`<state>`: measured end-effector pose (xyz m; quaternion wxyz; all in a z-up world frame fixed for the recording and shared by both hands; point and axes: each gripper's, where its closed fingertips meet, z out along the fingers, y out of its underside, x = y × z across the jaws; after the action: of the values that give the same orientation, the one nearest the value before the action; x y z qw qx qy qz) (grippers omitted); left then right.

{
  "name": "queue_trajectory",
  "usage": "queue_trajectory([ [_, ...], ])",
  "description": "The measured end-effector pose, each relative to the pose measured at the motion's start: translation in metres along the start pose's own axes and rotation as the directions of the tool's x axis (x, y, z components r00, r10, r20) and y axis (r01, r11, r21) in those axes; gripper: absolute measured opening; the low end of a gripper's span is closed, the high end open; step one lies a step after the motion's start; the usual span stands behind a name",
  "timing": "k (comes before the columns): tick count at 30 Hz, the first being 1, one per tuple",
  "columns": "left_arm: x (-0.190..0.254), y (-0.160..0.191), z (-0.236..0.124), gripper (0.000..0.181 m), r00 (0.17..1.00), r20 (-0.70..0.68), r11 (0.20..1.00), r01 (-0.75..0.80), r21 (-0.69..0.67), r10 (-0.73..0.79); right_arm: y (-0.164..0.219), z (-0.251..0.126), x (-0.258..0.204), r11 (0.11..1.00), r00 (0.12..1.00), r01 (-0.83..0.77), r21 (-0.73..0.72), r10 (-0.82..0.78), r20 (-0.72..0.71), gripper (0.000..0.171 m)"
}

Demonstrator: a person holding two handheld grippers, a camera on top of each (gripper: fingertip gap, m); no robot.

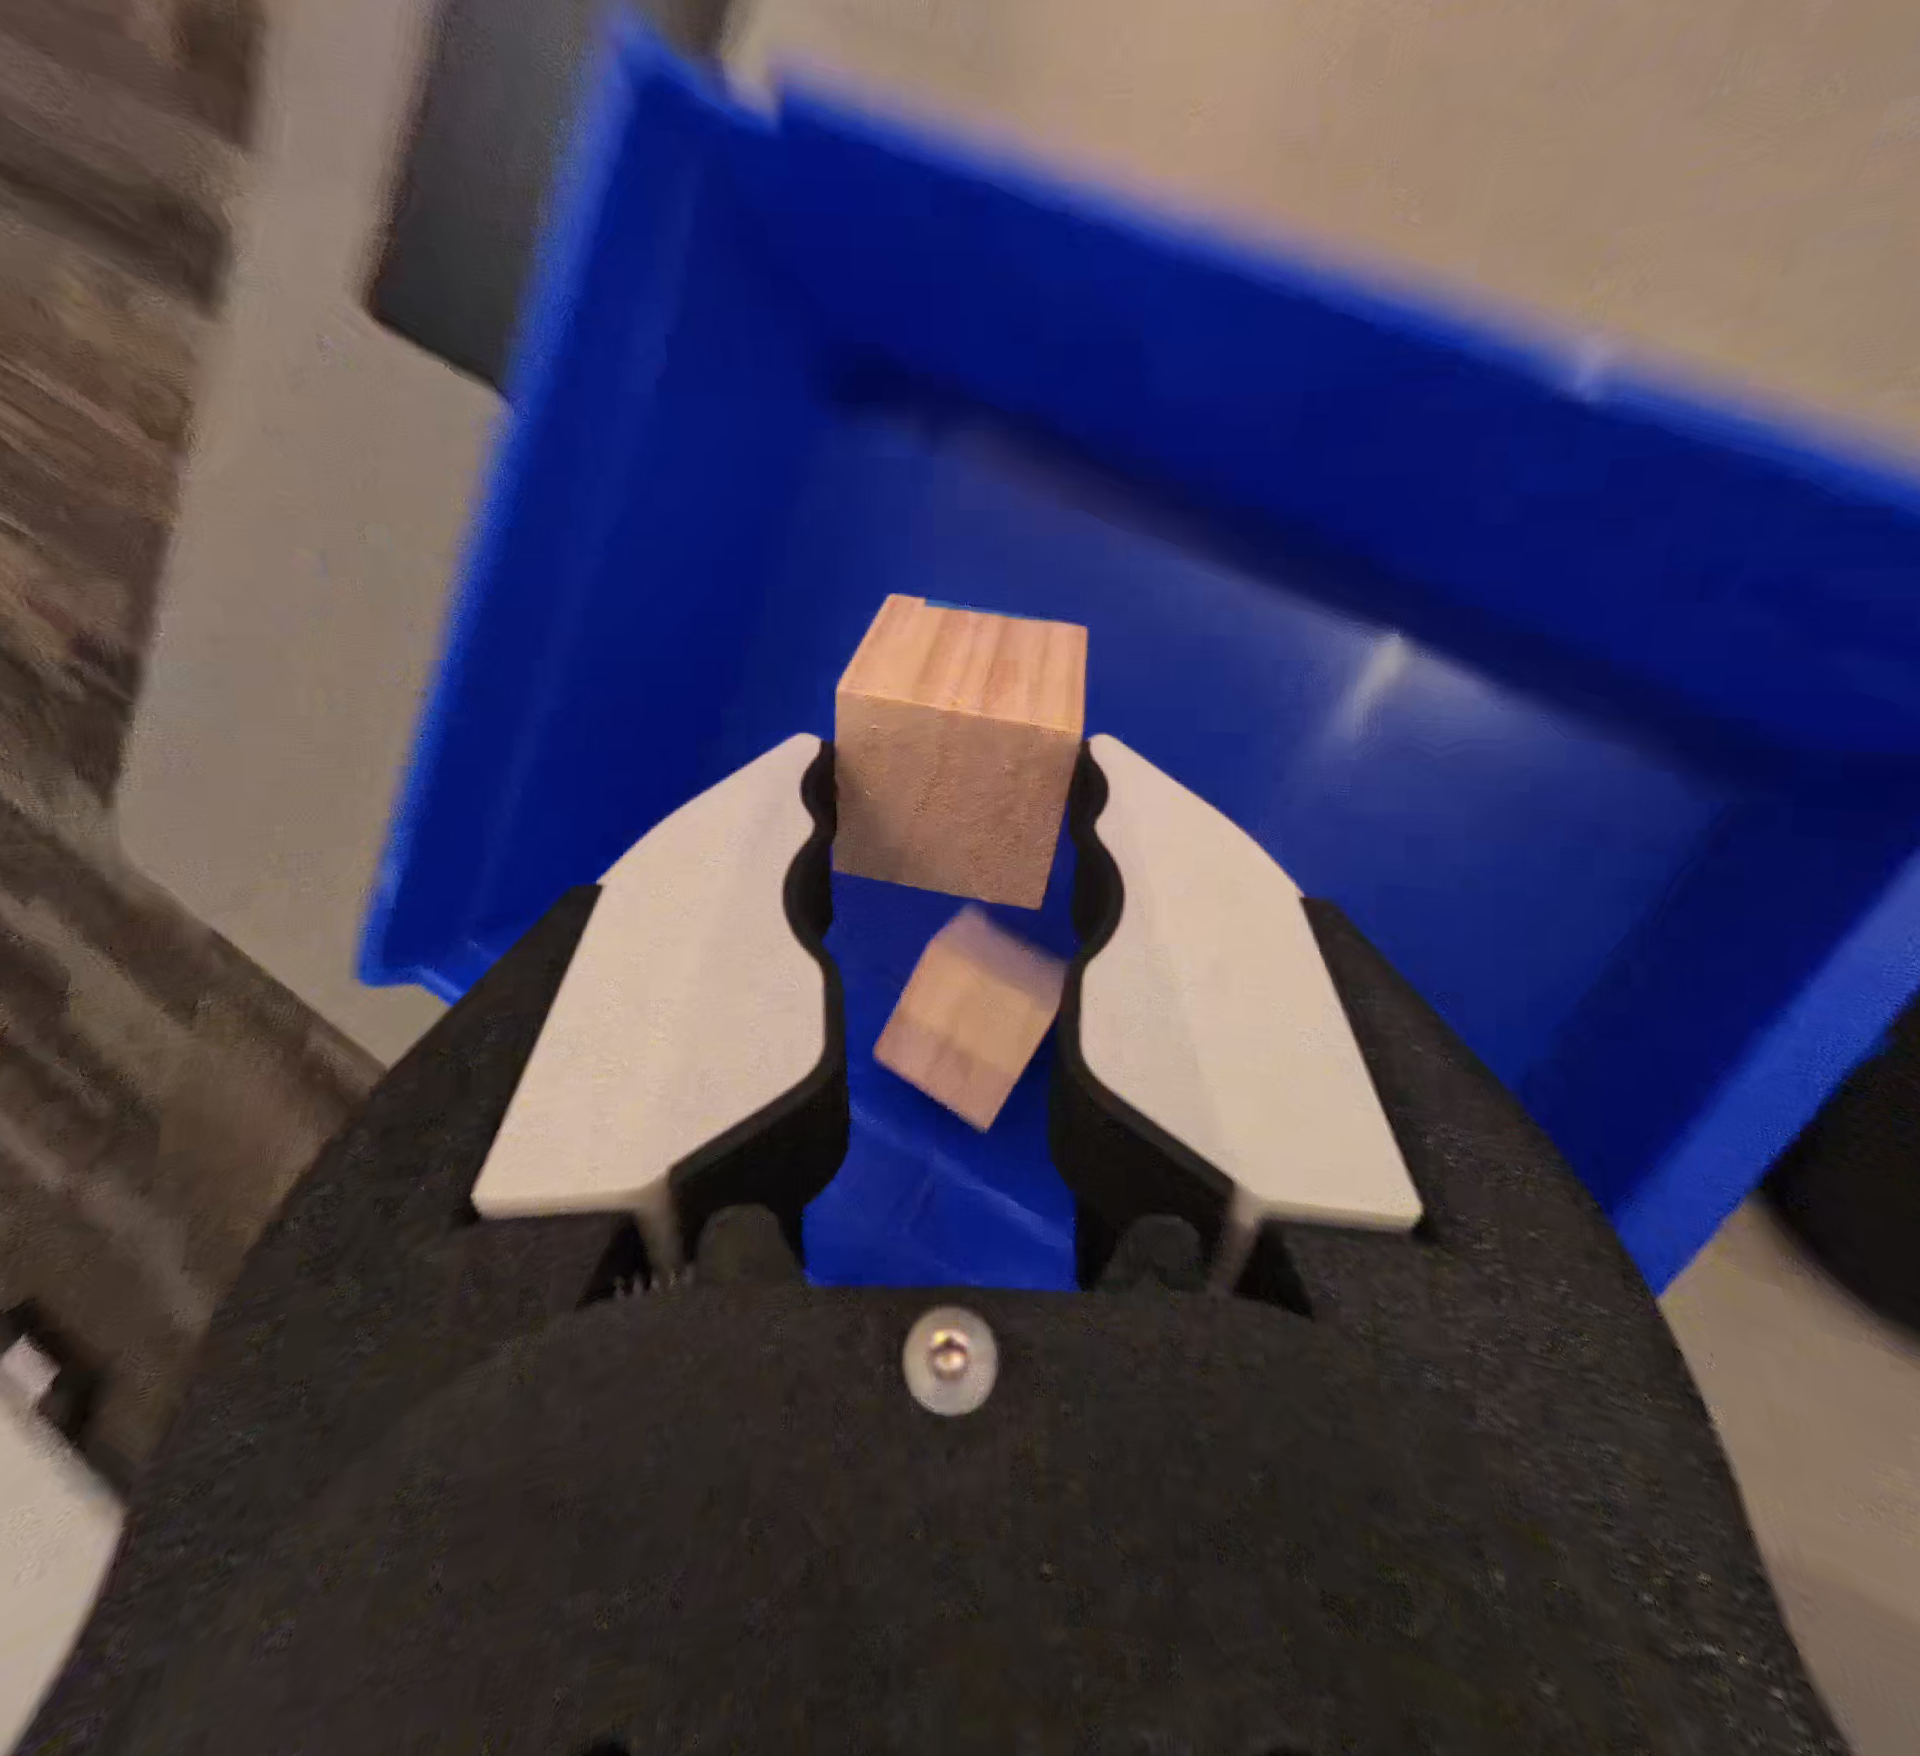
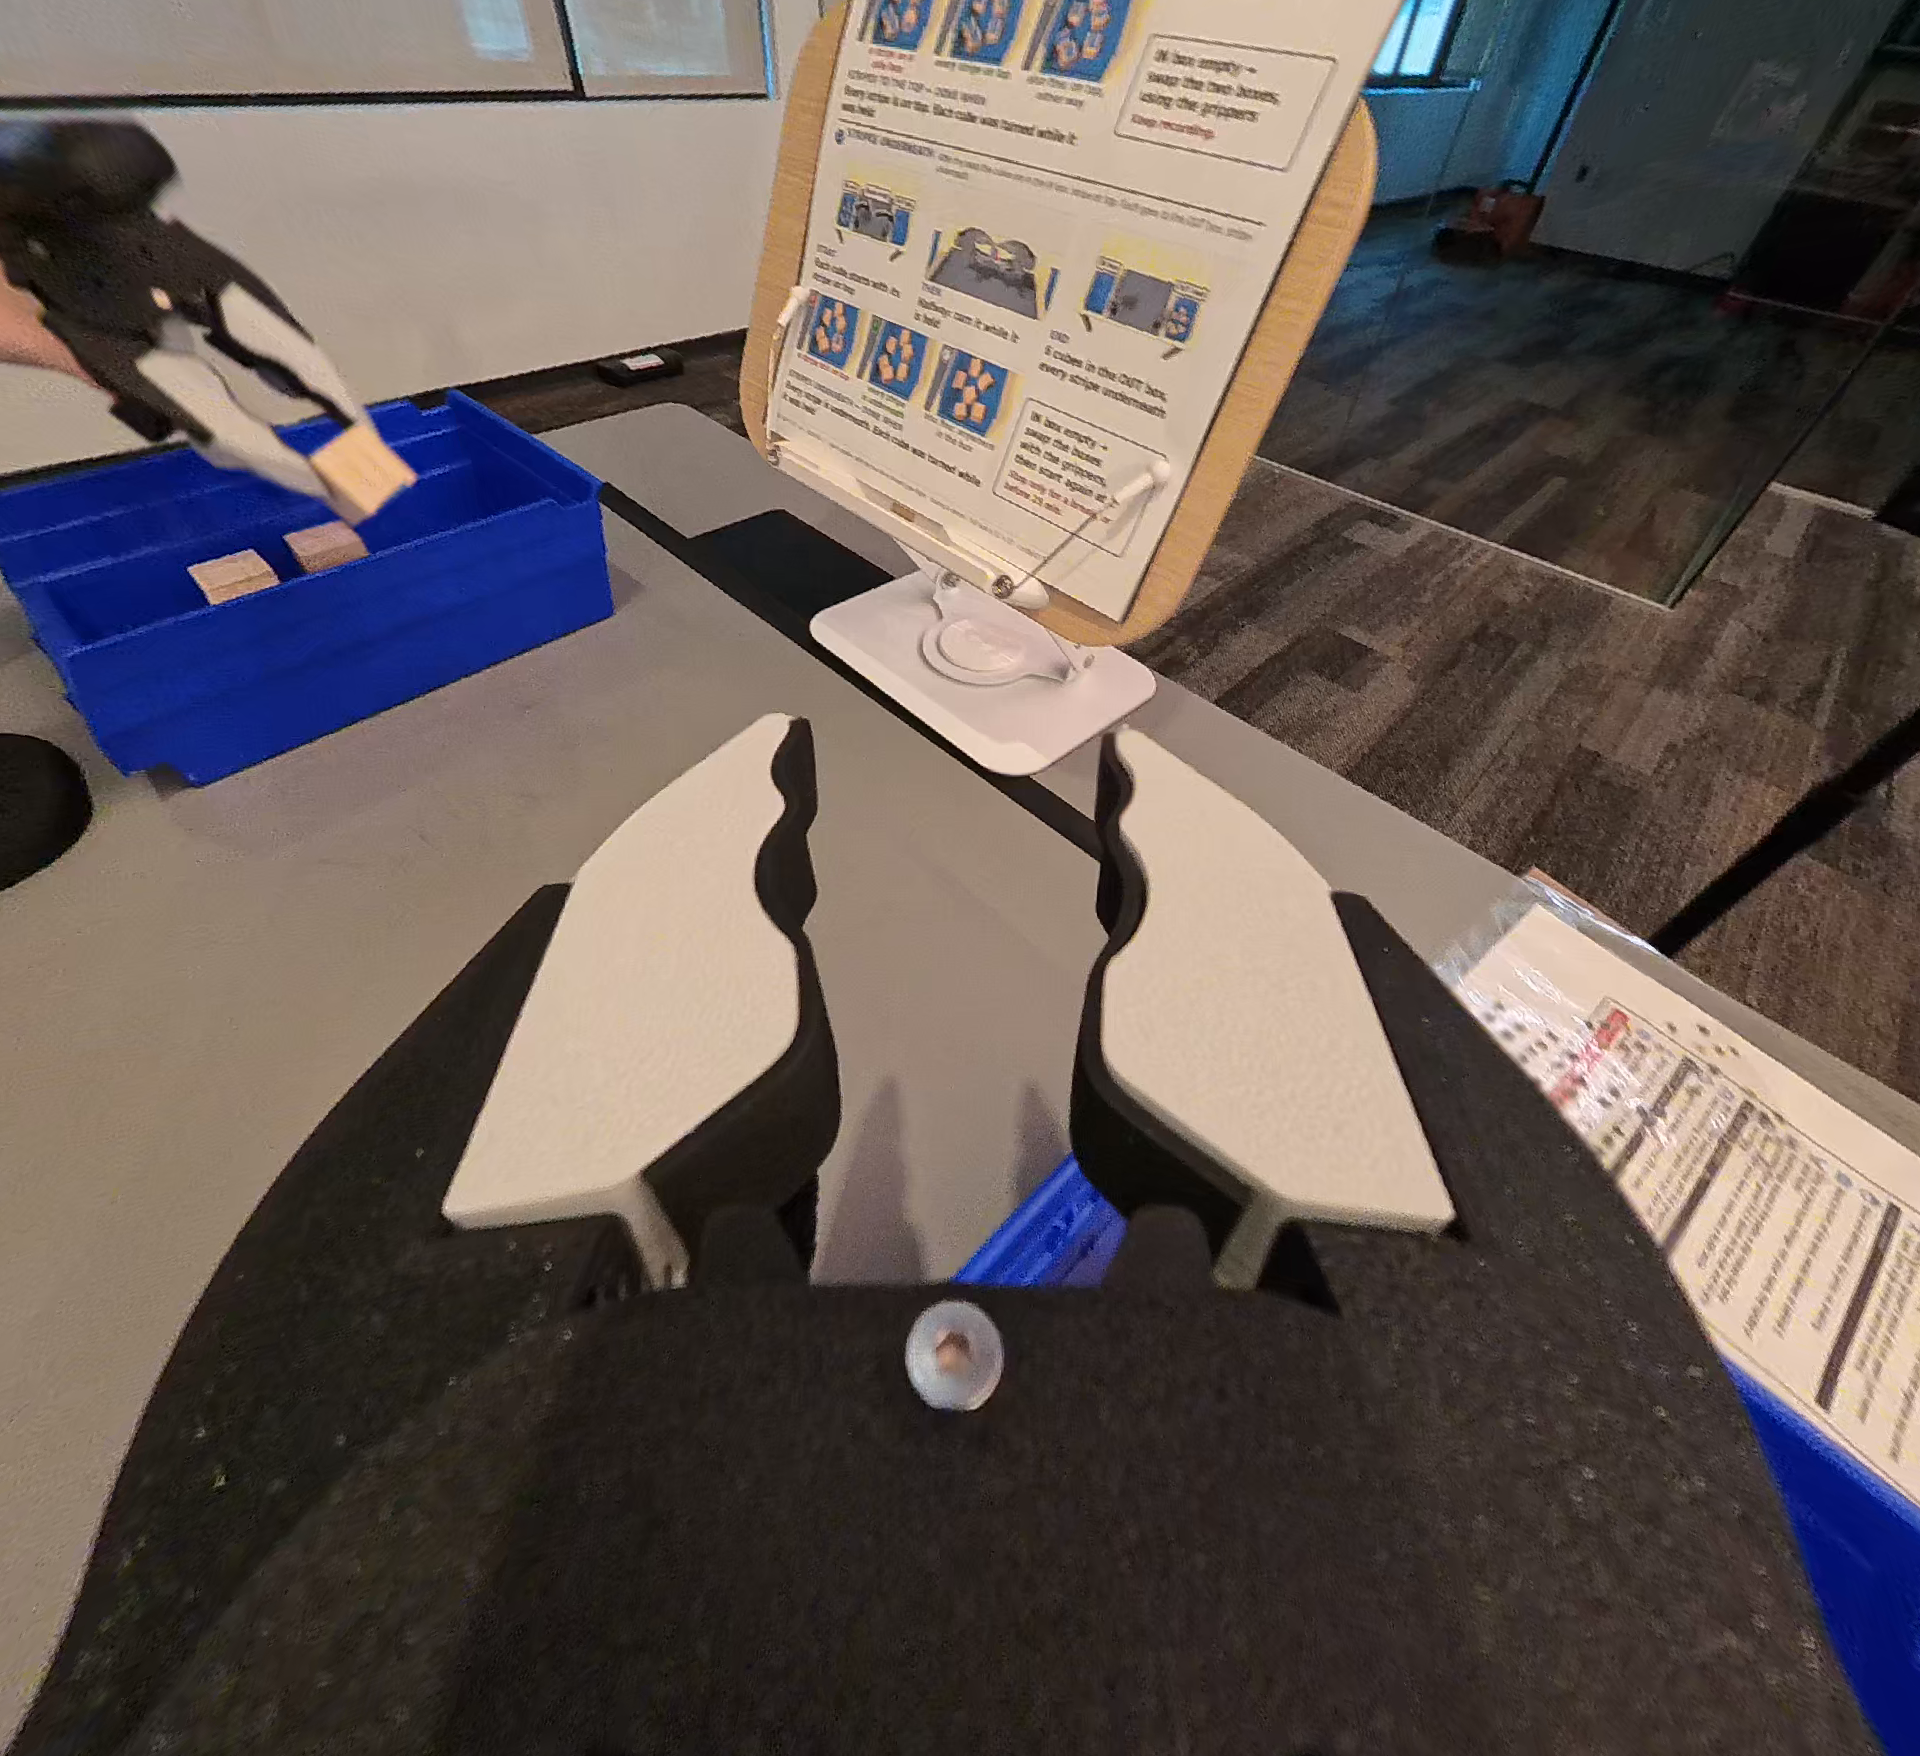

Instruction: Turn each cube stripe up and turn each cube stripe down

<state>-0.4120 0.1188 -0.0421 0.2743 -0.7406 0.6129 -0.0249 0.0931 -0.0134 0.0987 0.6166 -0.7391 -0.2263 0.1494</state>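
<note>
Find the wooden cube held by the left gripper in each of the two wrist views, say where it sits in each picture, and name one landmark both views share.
Left wrist view: the held cube sits at centre, clamped between the left gripper fingertips.
Right wrist view: the held cube is at far left, above two loose cubes.
Shared landmark: the blue bin beneath it.

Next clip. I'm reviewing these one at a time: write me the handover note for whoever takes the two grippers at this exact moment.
Left gripper: shut on a wooden cube, held above the blue bin on the grey table.
Right gripper: open, empty, over the table near the instruction stand.
In the bin: two more cubes, no stripe visible on them.
A second blue bin sits under the right gripper.
Left to do: set the held cube down; stripe side cannot be judged here.
</note>
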Motion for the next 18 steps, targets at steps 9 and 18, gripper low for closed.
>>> queue_trajectory([
  [9,0.080,-0.176,-0.100,0.043,0.905,-0.404,0.652,0.386,0.653,-0.131,-0.019,0.056,-0.124,0.946,0.907,0.300,0.126,-0.323,0.272,0.064],
  [18,0.177,-0.266,-0.106,0.043,0.387,-0.919,0.566,0.743,0.356,0.069,-0.028,0.068,-0.231,0.628,0.636,0.680,0.378,-0.762,0.123,0.074],
])
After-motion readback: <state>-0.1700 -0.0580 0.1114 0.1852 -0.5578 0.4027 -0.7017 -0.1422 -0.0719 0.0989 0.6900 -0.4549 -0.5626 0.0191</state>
